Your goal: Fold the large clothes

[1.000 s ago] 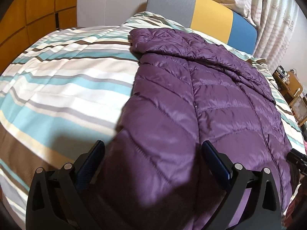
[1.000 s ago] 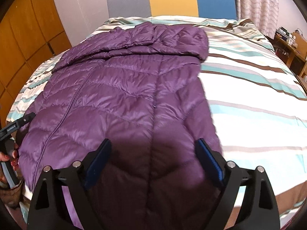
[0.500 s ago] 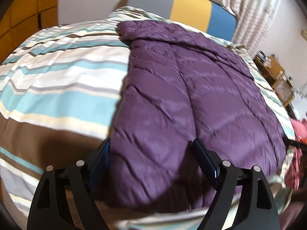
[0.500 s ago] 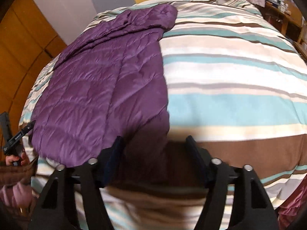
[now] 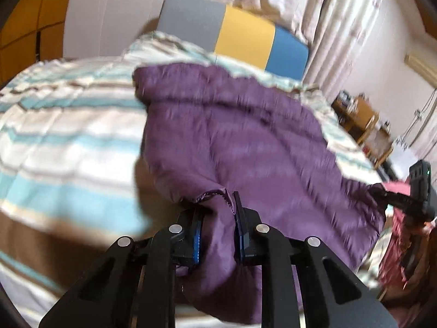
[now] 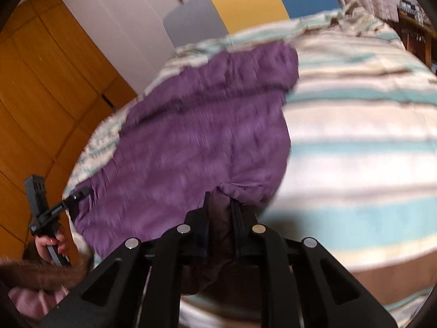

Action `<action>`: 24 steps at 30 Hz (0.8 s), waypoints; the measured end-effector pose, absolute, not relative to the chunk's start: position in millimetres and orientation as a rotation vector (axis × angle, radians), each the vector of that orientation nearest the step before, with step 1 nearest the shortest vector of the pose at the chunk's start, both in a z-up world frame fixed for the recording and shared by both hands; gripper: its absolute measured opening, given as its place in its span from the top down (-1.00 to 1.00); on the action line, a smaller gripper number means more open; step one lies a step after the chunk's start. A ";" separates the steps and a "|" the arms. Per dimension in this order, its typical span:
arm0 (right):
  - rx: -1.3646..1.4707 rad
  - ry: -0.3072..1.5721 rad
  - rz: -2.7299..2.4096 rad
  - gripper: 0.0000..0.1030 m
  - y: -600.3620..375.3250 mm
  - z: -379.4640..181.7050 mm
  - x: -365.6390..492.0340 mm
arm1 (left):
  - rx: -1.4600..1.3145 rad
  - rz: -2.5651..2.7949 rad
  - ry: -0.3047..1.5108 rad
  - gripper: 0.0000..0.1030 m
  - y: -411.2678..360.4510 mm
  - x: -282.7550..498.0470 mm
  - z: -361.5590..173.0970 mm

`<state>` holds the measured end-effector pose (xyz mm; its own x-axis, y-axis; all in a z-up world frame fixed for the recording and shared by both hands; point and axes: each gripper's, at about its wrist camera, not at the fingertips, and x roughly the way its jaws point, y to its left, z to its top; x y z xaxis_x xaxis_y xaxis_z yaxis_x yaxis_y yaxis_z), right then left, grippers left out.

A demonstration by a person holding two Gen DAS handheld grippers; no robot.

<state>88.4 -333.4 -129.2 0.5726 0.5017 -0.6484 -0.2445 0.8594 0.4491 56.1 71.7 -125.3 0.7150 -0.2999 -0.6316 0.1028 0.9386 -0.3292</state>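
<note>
Purple quilted jacket [image 5: 245,136] spread lengthwise on the striped bed [image 5: 68,125], collar end bunched toward the headboard [image 5: 240,35], hem at the near edge of the mattress. Half a second back, both sets of jaws wide open, straddling the hem corners; now closed and pinching fabric. Left gripper [image 5: 217,229] clamped on the hem corner on its side, drawcord edge poking up between the blue pads. Right gripper [image 6: 221,218] clamped likewise on the opposite hem corner, a dark wad of cloth squeezed between its fingers. Corners visibly gathered and puckered, the hem pulled up off the bedspread a little. Heavy motion blur in both views, so fine detail of the grip uncertain.

Meaning for the task: grasp apparently secured at both lower corners, so probably ready for lifting the hem and carrying it toward the collar for a first fold.

Around: each gripper visible in the other's view at the far hem corner, the person's hand [image 6: 52,243] on the left handle. Wooden wardrobe [image 6: 46,104] to the left side, curtains [image 5: 336,19] and a small cluttered wooden table [image 5: 360,120] to the right.

In the way: nothing lying on the jacket or on the bedspread beside it. Possible trouble: slippery puffy shell sliding from the pads, or the crumpled collar end folding unevenly.
</note>
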 end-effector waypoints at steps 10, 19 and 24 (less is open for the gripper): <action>0.409 0.751 0.397 0.78 -329.6 -100.0 168.5 | -0.431 -0.192 0.643 0.63 99.8 135.6 -88.8; 0.509 0.742 0.311 0.78 -339.5 -115.0 235.5 | -0.524 -0.129 0.684 0.63 121.7 208.8 -105.0; 0.536 0.751 0.252 0.78 -342.2 -131.6 270.9 | -0.539 -0.078 0.706 0.63 126.8 242.3 -114.1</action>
<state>270.9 -342.2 -131.6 0.7094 0.4015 -0.5793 -0.0283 0.8375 0.5458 242.3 126.8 -114.1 0.7643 -0.2464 -0.5960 -0.1094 0.8612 -0.4964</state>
